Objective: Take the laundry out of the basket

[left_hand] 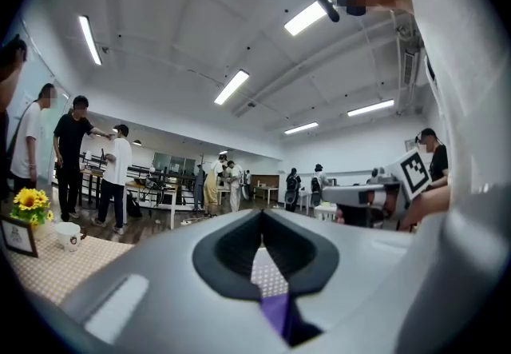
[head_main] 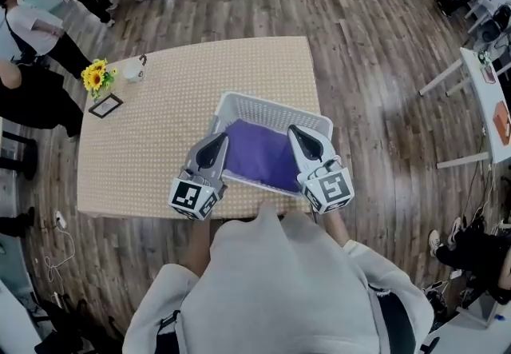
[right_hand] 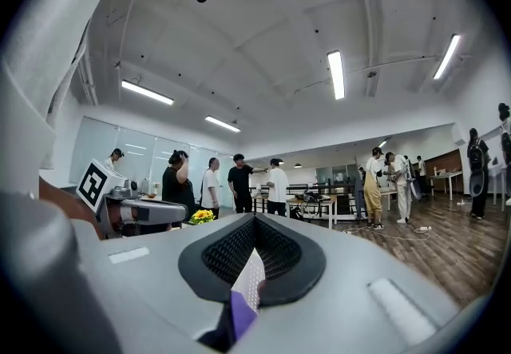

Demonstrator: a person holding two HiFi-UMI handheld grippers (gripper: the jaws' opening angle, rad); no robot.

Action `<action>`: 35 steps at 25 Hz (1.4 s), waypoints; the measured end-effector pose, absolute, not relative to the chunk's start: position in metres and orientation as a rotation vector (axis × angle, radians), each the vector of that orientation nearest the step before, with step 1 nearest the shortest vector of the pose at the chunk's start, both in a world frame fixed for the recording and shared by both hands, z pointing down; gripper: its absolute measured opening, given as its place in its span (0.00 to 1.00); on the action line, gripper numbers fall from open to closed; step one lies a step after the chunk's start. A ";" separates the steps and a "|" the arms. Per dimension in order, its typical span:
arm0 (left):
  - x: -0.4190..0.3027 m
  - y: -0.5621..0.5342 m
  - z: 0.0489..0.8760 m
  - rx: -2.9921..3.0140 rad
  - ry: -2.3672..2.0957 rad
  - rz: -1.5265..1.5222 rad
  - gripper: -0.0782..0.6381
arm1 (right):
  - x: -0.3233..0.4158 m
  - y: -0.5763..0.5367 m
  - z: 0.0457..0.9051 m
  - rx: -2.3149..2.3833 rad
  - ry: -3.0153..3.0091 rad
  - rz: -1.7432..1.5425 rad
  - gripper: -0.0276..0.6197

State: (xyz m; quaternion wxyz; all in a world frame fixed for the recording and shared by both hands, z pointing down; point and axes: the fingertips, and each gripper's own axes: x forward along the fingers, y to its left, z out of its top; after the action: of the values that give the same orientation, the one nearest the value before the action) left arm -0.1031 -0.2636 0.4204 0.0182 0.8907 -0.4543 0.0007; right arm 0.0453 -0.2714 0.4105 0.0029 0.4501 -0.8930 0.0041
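A white mesh basket point(head_main: 267, 109) stands on the table's near right part with purple laundry point(head_main: 259, 154) lying in it. My left gripper point(head_main: 214, 143) hovers level over the basket's left edge and my right gripper point(head_main: 299, 137) over its right side. Both point away from me. In the left gripper view the left gripper point(left_hand: 261, 215) has its jaws together with nothing between the pads; basket mesh point(left_hand: 267, 272) and purple cloth point(left_hand: 275, 311) show below through the slit. The right gripper point(right_hand: 254, 220) looks the same, with mesh point(right_hand: 251, 276) and purple cloth point(right_hand: 241, 311) beneath it.
The beige table point(head_main: 160, 153) carries sunflowers point(head_main: 97, 75), a white cup point(head_main: 132, 70) and a small picture frame point(head_main: 105, 105) at its far left. People stand beyond the table's left corner. White tables point(head_main: 487, 97) line the right side, and cables lie on the wooden floor.
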 end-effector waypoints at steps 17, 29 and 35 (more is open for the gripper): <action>-0.209 -0.332 0.478 2.602 -1.466 0.123 0.12 | 0.014 -0.318 0.488 1.506 -2.567 0.313 0.04; -0.218 -0.361 0.512 2.531 -1.430 0.163 0.12 | -0.004 -0.331 0.567 1.065 -2.136 -0.247 0.04; -0.220 -0.362 0.515 2.505 -1.421 0.140 0.12 | -0.024 -0.307 0.629 0.664 -1.889 -0.449 0.04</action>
State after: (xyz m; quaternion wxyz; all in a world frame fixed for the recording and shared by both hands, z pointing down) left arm -0.2197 -0.3621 0.5155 0.1288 0.8615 -0.4888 0.0482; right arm -0.0241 -0.3073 0.6290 0.5183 0.2766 -0.7873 -0.1873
